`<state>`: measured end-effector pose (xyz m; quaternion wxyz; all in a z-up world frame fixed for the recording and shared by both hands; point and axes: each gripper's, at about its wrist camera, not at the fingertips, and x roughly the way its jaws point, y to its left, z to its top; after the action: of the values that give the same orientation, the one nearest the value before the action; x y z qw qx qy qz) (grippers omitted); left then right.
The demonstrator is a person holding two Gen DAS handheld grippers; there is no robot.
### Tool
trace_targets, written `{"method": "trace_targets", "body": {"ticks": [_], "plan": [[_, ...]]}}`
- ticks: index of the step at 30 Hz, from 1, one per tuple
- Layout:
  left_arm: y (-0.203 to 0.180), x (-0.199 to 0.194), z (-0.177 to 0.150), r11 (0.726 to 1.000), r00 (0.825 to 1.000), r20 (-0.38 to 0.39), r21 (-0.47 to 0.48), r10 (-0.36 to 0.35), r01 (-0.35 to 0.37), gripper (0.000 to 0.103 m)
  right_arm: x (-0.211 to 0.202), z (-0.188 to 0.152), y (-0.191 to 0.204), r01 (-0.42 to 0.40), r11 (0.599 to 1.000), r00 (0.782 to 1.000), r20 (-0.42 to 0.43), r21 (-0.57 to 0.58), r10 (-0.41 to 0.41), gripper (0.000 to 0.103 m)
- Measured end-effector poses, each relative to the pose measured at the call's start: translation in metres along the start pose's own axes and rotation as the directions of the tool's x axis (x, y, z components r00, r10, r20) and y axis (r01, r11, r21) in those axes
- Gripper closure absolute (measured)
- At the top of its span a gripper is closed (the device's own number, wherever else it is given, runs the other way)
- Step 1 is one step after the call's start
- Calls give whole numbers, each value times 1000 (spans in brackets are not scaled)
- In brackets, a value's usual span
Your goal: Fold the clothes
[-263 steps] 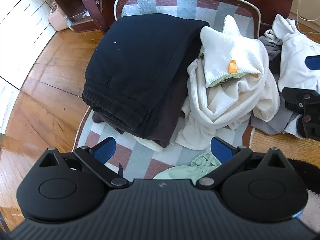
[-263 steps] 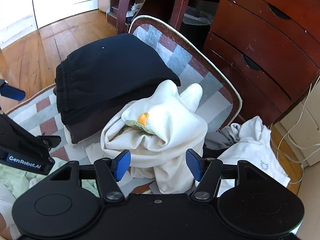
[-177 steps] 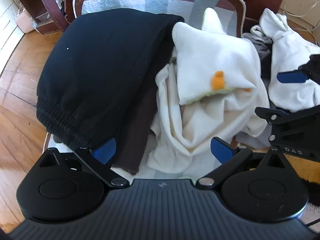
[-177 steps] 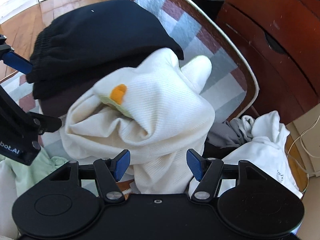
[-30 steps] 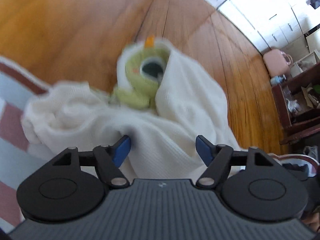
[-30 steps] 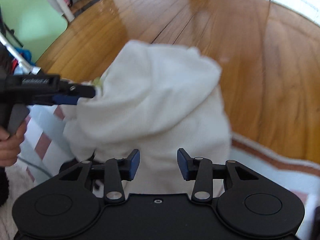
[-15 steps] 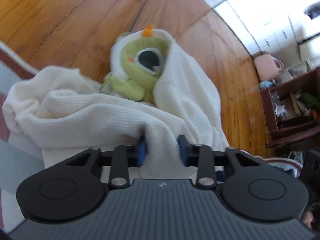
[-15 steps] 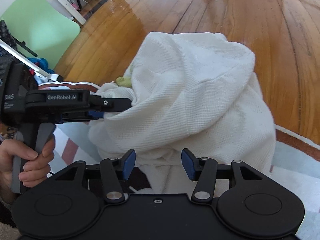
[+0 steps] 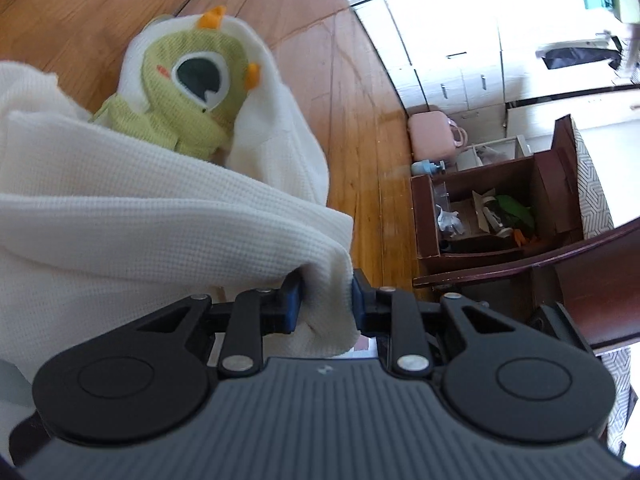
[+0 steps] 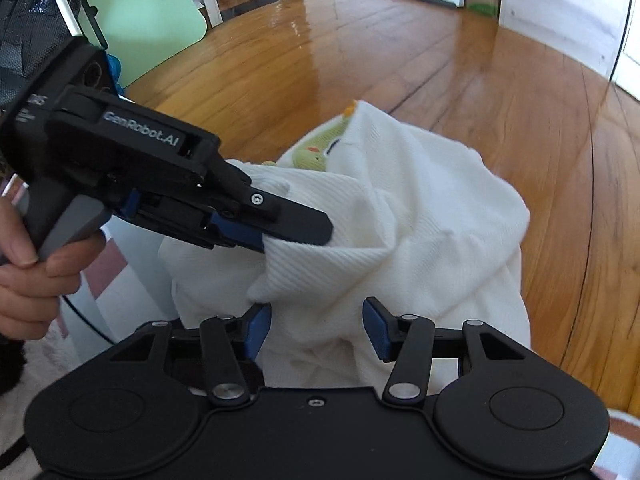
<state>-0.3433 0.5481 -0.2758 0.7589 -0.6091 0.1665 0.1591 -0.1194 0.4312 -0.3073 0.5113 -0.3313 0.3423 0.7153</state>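
garment [image 9: 140, 216] fold pinched in left gripper [image 9: 325, 300] jaws | right gripper [image 10: 316, 330] jaws spread, cloth between

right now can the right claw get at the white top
Probably yes: the right claw stands open with the white top bunched right between its fingers, nothing in between. The left claw already pinches another fold.

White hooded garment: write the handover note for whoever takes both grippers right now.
Left gripper: jaws have just closed, clamped on an edge fold of the white hooded garment.
Right gripper: jaws have just opened wider; cloth lies between them, pads not pressing.
Garment: bunched, part on the wooden floor, green monster hood facing up. The left hand holds its gripper's handle.
Done: garment gripped on one side.
Left: take a second grip with the right, spread it flat, fold it.
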Motion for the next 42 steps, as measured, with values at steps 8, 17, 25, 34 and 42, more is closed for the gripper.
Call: {"method": "trace_targets", "body": {"ticks": [8,17,25,34,42], "plan": [[-9,-12,4,999,999,44,37,-27,25,78,-4,13,-1,59,998,996,76,-25,-57,91],[-25,-69,14,987,945,320,112,73,-115,47,-90,31,-76,412,899,874,215,148,-436,94],[-13,-30,19,975,969,162,90,187,-203,43,-107,41,-177,743,606,613,77,284,-787,87],[-17,6,5,933,949,11,181,315,-312,38,-80,-15,-163,385,774,897,-4,503,-443,80],[-16,7,1,944,955,-39,170,293,-282,33,-32,-5,-82,53,957,998,-50,287,-40,38]]}}
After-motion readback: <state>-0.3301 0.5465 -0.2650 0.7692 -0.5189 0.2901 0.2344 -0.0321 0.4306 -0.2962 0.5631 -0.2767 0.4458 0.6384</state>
